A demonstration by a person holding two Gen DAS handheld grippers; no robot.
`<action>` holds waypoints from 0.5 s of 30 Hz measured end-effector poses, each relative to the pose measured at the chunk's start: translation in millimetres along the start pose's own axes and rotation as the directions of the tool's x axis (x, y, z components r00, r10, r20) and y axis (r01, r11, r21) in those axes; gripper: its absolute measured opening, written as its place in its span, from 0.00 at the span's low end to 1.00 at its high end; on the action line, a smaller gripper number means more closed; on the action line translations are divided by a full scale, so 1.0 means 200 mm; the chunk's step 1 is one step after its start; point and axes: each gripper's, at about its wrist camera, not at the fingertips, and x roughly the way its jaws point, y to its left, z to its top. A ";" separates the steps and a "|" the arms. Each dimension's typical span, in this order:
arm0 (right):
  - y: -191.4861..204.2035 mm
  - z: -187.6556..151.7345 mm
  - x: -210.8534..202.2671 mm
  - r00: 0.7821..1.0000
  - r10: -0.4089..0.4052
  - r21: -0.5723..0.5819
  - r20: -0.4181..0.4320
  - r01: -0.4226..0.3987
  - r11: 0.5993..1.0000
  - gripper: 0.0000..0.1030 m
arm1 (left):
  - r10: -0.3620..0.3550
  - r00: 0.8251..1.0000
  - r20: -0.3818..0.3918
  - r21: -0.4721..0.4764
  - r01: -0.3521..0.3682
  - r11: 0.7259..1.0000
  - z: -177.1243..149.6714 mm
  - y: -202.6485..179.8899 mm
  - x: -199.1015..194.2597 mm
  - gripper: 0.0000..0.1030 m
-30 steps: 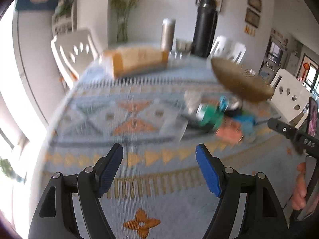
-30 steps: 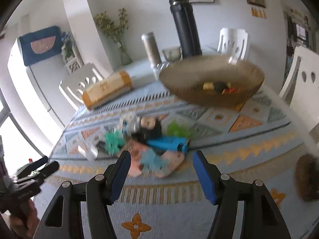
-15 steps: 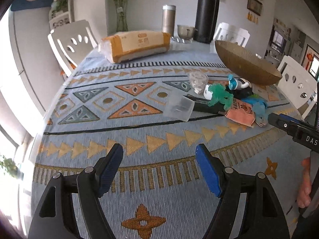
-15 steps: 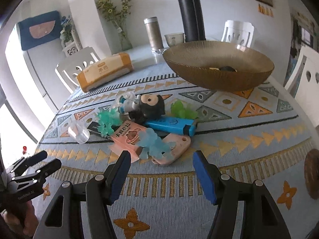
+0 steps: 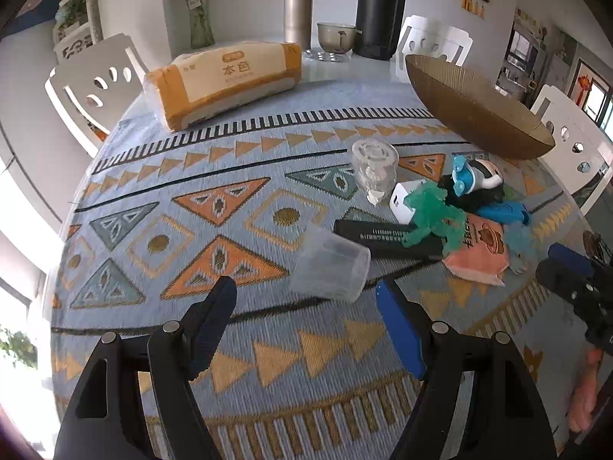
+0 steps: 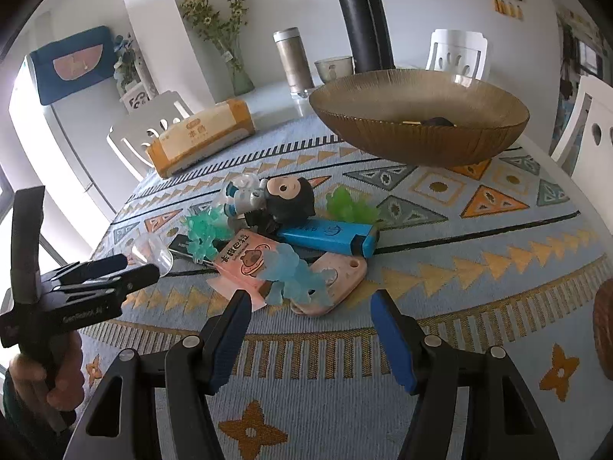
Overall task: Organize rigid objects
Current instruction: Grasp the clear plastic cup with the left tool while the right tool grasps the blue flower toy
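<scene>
A pile of small objects lies on the patterned cloth: a clear plastic cup [image 5: 329,268] on its side, a black bar [image 5: 379,235], a green spiky toy [image 5: 433,216], a pink packet [image 6: 245,258], a blue lighter-shaped case [image 6: 329,235], a black figurine [image 6: 287,199] and a pale blue toy [image 6: 295,274]. My left gripper [image 5: 306,306] is open and empty, just short of the cup. My right gripper [image 6: 310,316] is open and empty, just short of the pale blue toy and a pink tag [image 6: 337,281]. A brown ribbed bowl [image 6: 421,142] stands behind the pile.
A tissue pack [image 5: 226,78], a steel flask [image 5: 298,11], a small cup [image 5: 337,36] and a tall black flask [image 5: 379,7] stand at the far end. White chairs surround the table. A brown round thing [image 6: 603,329] lies at the right edge.
Both grippers have moved forward toward the pile, which now looks larger and nearer. The left one has closed in on the clear cup. Both stay open.
</scene>
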 end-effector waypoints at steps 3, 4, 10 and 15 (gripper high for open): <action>0.03 0.01 0.03 1.000 -0.012 -0.021 -0.020 0.011 1.000 0.61 | -0.007 1.000 -0.009 0.001 0.007 1.000 0.00 -0.01 0.03 0.72; 0.05 0.02 0.05 0.999 -0.013 -0.039 -0.037 0.012 0.999 0.61 | -0.007 1.000 -0.013 0.002 0.007 1.000 0.01 -0.01 0.04 0.72; 0.11 0.06 0.12 0.997 -0.045 -0.077 -0.055 0.040 0.996 0.58 | -0.023 1.000 -0.006 -0.006 0.023 1.000 0.04 -0.01 0.05 0.71; 0.10 0.05 0.13 0.998 -0.022 -0.073 -0.051 0.018 0.997 0.45 | -0.035 0.999 0.003 0.012 0.035 0.999 0.04 -0.03 0.05 0.50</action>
